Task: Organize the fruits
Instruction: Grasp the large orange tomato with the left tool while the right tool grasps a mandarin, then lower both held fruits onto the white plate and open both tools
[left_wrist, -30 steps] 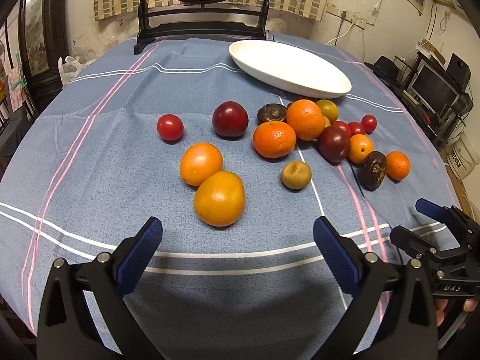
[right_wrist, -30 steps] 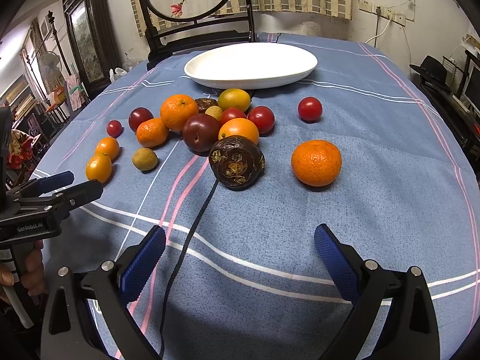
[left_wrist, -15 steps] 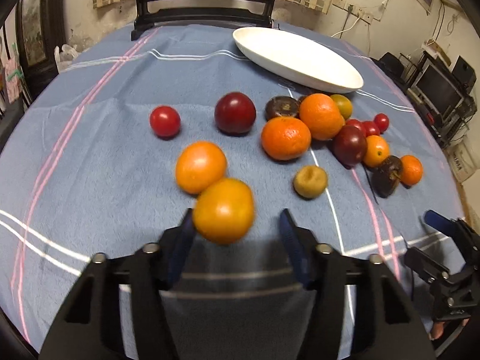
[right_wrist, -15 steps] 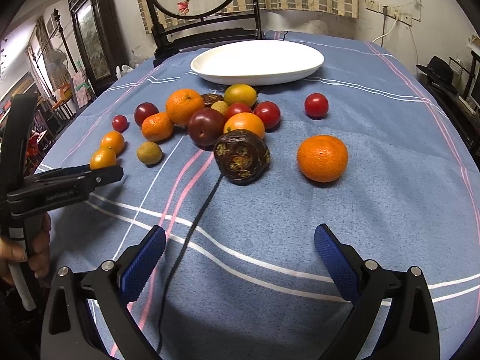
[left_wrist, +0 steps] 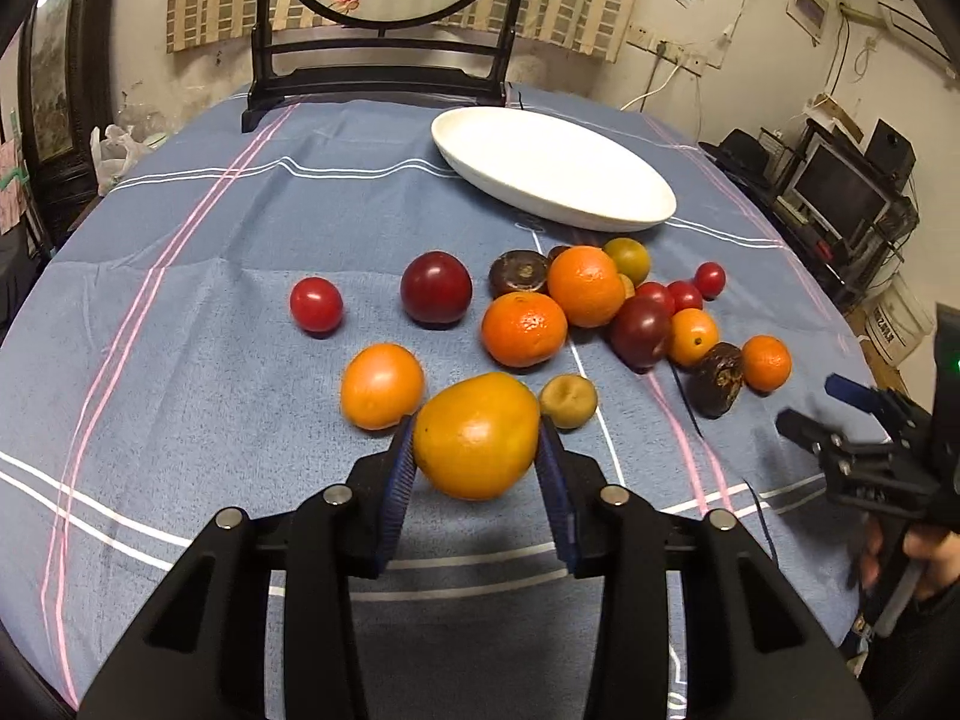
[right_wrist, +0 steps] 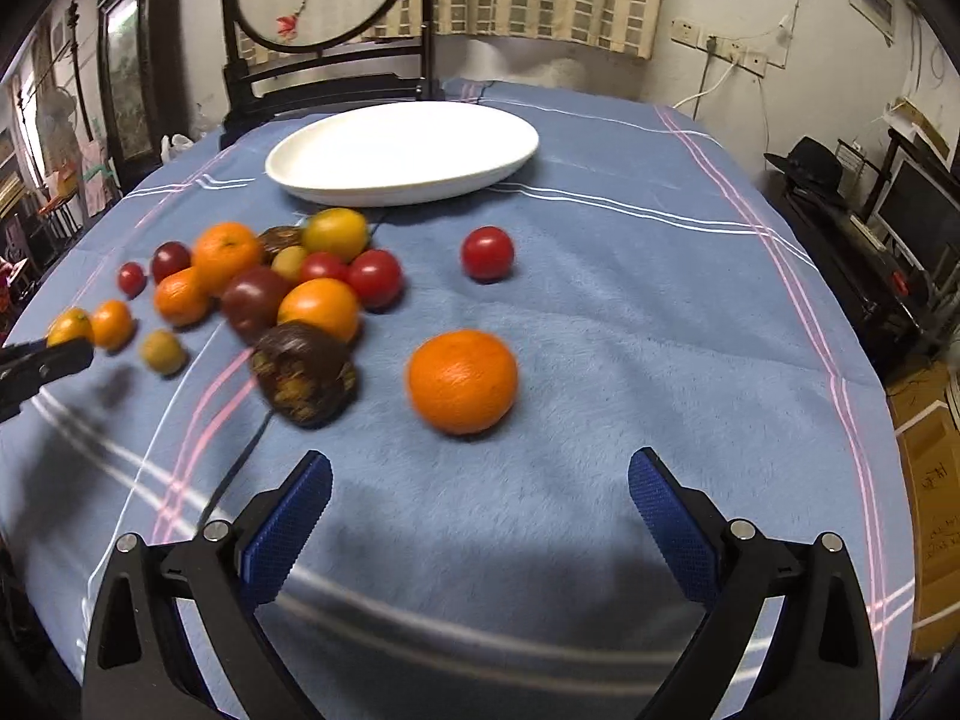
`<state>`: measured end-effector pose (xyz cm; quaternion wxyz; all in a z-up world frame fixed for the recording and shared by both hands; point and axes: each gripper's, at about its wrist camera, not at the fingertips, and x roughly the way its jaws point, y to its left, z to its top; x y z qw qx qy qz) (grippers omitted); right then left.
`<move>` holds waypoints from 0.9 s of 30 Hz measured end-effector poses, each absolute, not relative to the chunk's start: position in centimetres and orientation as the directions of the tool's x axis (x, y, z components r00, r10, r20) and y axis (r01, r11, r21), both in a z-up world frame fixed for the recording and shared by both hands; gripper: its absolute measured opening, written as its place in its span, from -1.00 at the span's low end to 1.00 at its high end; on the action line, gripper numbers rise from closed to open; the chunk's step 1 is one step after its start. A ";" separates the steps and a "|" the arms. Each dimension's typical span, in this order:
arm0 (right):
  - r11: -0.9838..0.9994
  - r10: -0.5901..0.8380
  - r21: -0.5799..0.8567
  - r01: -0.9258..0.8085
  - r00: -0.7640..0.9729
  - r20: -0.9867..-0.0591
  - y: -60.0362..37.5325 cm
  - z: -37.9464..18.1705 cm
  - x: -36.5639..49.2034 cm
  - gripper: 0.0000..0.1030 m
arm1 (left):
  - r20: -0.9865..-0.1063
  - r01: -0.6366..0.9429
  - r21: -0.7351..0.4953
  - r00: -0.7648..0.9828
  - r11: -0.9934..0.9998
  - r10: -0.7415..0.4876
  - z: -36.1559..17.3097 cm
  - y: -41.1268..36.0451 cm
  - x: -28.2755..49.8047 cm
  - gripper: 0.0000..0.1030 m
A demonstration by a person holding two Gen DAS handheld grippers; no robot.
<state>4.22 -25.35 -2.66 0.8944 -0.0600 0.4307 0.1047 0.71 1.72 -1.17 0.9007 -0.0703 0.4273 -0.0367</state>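
Observation:
My left gripper (left_wrist: 477, 474) is shut on a large yellow-orange fruit (left_wrist: 477, 435) and holds it above the blue tablecloth. Several fruits lie in a loose cluster beyond it: an orange fruit (left_wrist: 381, 385), a red tomato (left_wrist: 316, 303), a dark plum (left_wrist: 436, 287), a tangerine (left_wrist: 524, 329) and a small brown fruit (left_wrist: 567, 400). An empty white oval plate (left_wrist: 552, 168) sits at the far side. My right gripper (right_wrist: 480, 501) is open and empty, just short of a tangerine (right_wrist: 462, 381) and a dark mangosteen (right_wrist: 302, 373). The plate (right_wrist: 402, 153) also shows in the right wrist view.
A lone red tomato (right_wrist: 487, 252) lies right of the cluster. A dark wooden chair (left_wrist: 384, 72) stands behind the table. The table's right edge (right_wrist: 882, 396) drops to a shelf with a monitor. A thin black cord (right_wrist: 231, 480) runs across the cloth.
My left gripper closed on the yellow-orange fruit and lifted it off the cloth. My right gripper moved forward toward the tangerine, staying open.

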 end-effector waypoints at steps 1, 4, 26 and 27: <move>0.968 0.146 -0.011 -0.251 0.600 -0.787 -25.2 -2.8 4.7 0.89 | -0.766 0.009 -0.159 0.630 0.987 -0.129 -1.2 1.7 0.8 -0.26; 0.960 0.125 -0.054 -0.276 0.590 -0.798 -24.2 -3.3 6.4 0.71 | -0.776 0.020 -0.172 0.613 0.985 -0.148 -1.4 1.7 1.7 -0.26; 0.944 0.289 0.089 -0.317 0.669 -0.685 -17.9 2.5 20.3 -0.15 | -0.745 0.045 -0.177 0.646 0.983 -0.164 3.4 -1.5 23.5 -0.25; 0.947 0.285 0.104 -0.302 0.652 -0.702 -17.9 1.5 21.3 -0.15 | -0.761 0.028 -0.162 0.633 0.986 -0.143 2.6 -1.5 24.5 -0.25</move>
